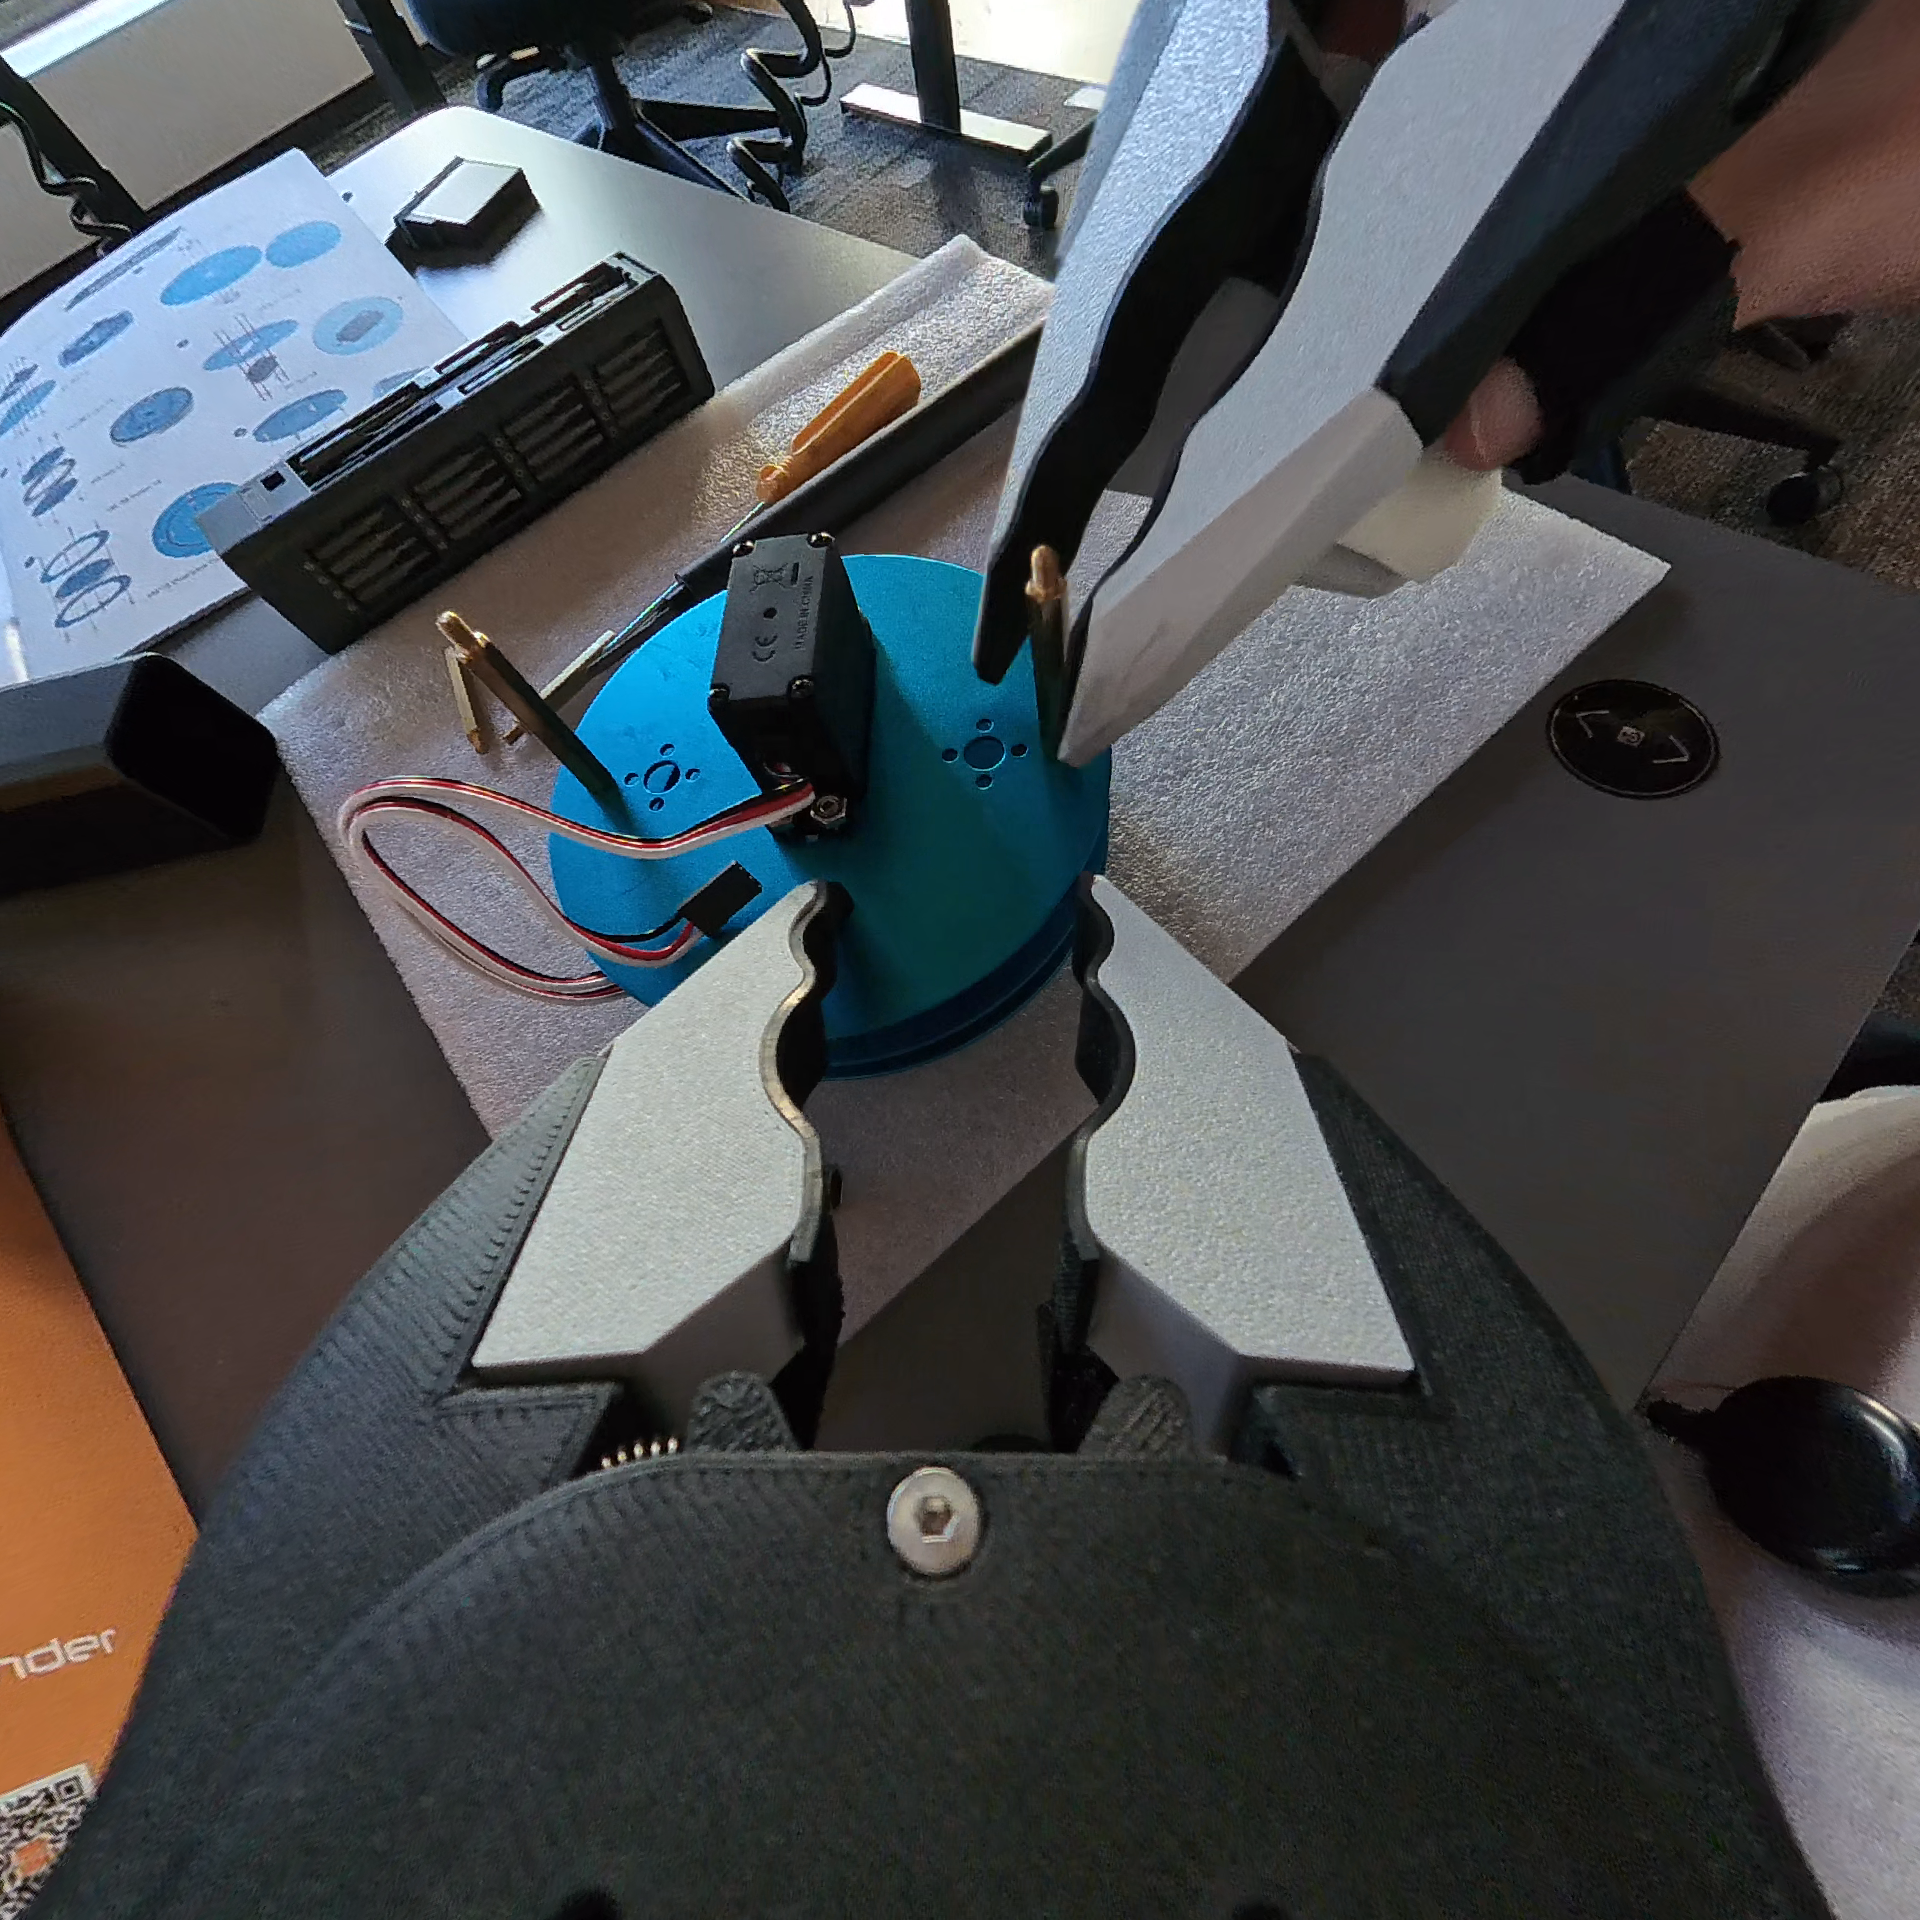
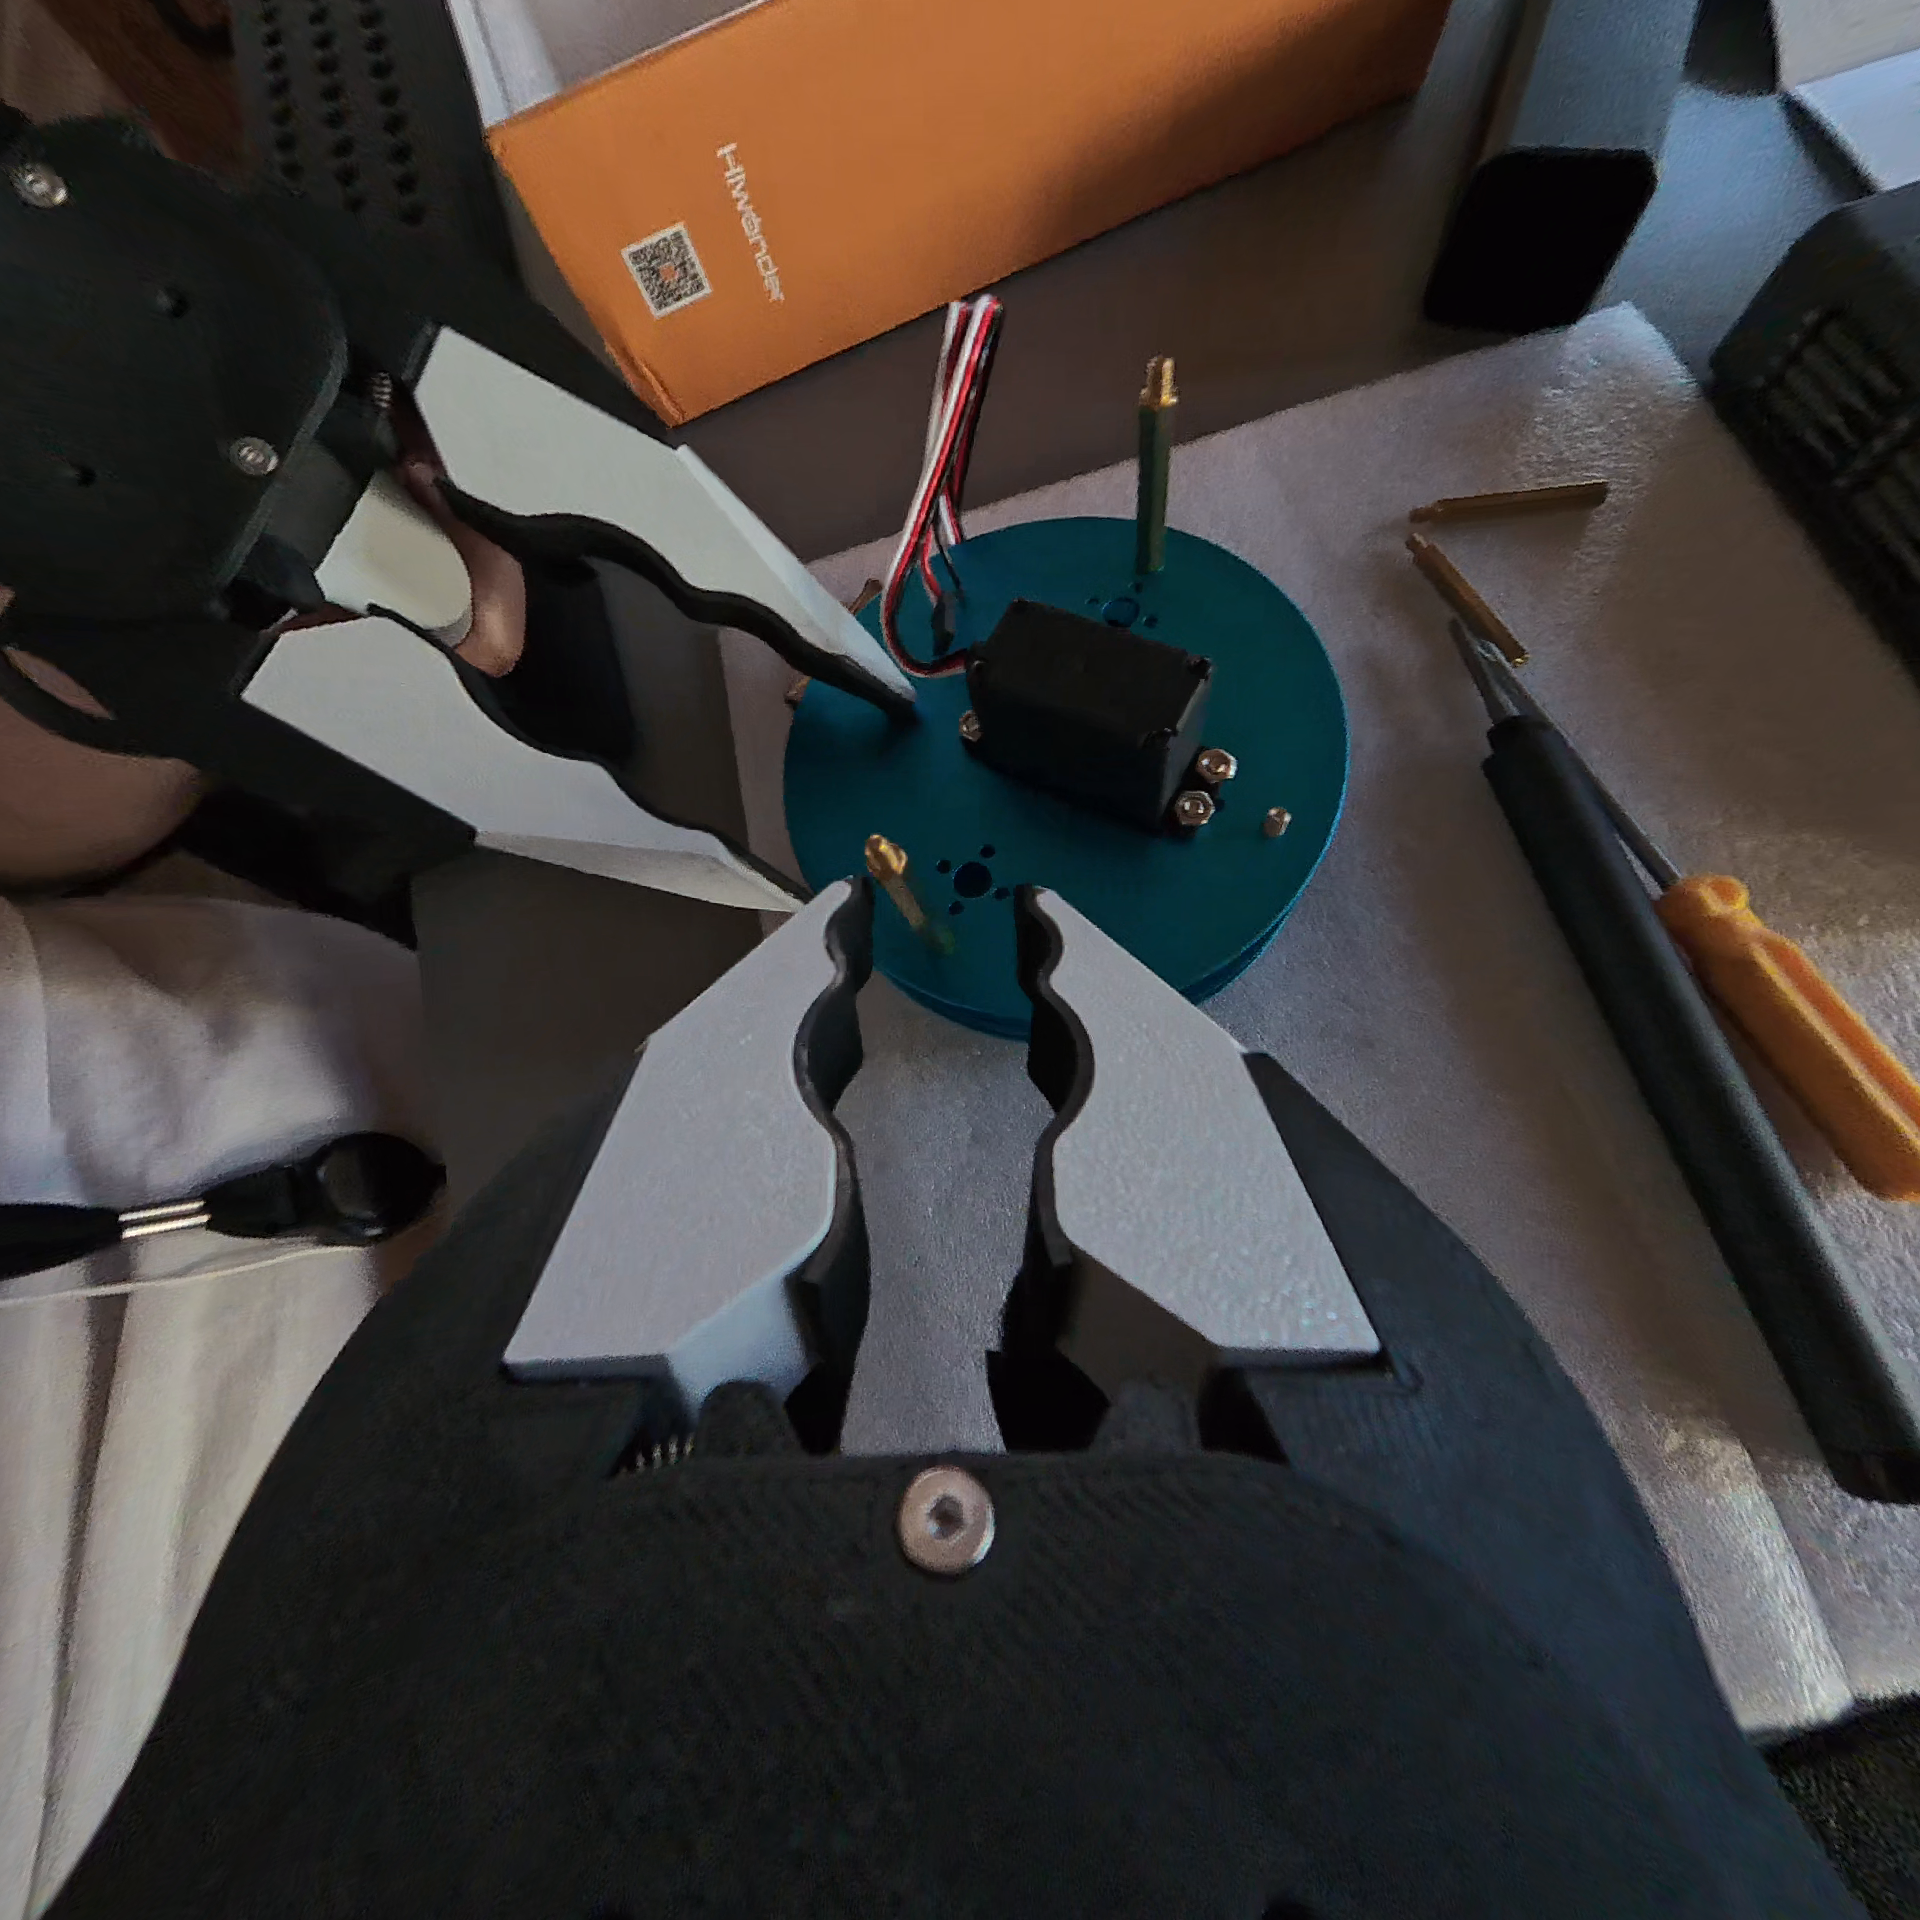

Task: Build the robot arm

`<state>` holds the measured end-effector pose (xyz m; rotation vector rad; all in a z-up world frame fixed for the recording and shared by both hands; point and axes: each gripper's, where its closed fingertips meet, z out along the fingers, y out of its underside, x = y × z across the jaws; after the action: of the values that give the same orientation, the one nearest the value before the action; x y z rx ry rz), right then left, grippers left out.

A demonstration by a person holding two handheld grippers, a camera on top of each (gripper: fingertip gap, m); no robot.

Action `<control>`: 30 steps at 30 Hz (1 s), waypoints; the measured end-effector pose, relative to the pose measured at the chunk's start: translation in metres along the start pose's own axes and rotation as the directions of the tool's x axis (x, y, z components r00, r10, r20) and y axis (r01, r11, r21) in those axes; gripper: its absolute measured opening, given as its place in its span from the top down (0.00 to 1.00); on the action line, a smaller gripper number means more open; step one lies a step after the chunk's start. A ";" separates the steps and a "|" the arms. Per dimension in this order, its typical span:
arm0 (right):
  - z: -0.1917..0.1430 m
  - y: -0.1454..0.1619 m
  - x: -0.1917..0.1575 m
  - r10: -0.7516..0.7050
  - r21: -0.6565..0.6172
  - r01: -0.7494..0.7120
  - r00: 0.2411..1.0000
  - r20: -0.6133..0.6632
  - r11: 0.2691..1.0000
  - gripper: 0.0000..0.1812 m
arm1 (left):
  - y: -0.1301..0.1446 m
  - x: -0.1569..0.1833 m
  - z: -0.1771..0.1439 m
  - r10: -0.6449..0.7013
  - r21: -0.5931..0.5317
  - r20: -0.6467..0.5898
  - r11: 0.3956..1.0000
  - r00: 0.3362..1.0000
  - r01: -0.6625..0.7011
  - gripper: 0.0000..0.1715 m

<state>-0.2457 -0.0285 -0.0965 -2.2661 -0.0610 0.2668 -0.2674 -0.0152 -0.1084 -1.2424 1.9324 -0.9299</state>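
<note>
A blue disc (image 1: 935,914) lies on white foam with a black servo (image 1: 800,665) bolted upright on it. My left gripper (image 1: 956,904) is open, its fingertips at the disc's near rim; it also shows in the right wrist view (image 2: 854,802), one tip on the disc's top. My right gripper (image 2: 943,896) is open and straddles an upright brass standoff (image 2: 896,878) on the disc (image 2: 1143,883), with a gap on the right side. The left wrist view shows this gripper (image 1: 1037,707) coming down around that standoff (image 1: 1044,592). A second standoff (image 2: 1153,468) stands across the disc.
The servo's red, white and black wires (image 1: 468,831) loop off the disc. Loose standoffs (image 2: 1465,603), an orange-handled screwdriver (image 2: 1787,1018) and a black driver (image 2: 1662,1039) lie on the foam (image 2: 1455,1143). A black bit case (image 1: 468,447), an orange box (image 2: 935,156) and a diagram sheet (image 1: 156,343) surround it. Left and right tips are no more than a few centimetres apart.
</note>
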 end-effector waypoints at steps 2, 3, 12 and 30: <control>-0.002 0.002 0.002 -0.017 0.011 0.017 0.999 -0.040 1.000 0.89 | 0.000 0.000 0.000 0.001 0.001 0.002 1.000 1.000 -0.001 0.74; -0.004 0.002 0.002 -0.029 0.018 0.030 0.998 -0.050 0.999 0.89 | 0.000 0.000 0.000 0.001 0.001 0.003 1.000 1.000 -0.001 0.74; -0.010 0.002 -0.004 -0.087 0.077 0.089 0.996 -0.026 0.993 0.84 | 0.000 0.000 0.000 -0.005 0.001 -0.005 1.000 1.000 0.005 0.75; -0.008 -0.006 -0.007 -0.180 0.016 0.180 0.984 -0.015 0.984 0.87 | 0.000 0.001 -0.001 -0.025 0.006 -0.023 1.000 0.999 0.025 0.75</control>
<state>-0.2505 -0.0314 -0.0862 -2.2282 -0.2542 0.1556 -0.2683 -0.0155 -0.1076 -1.2599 1.9340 -0.9661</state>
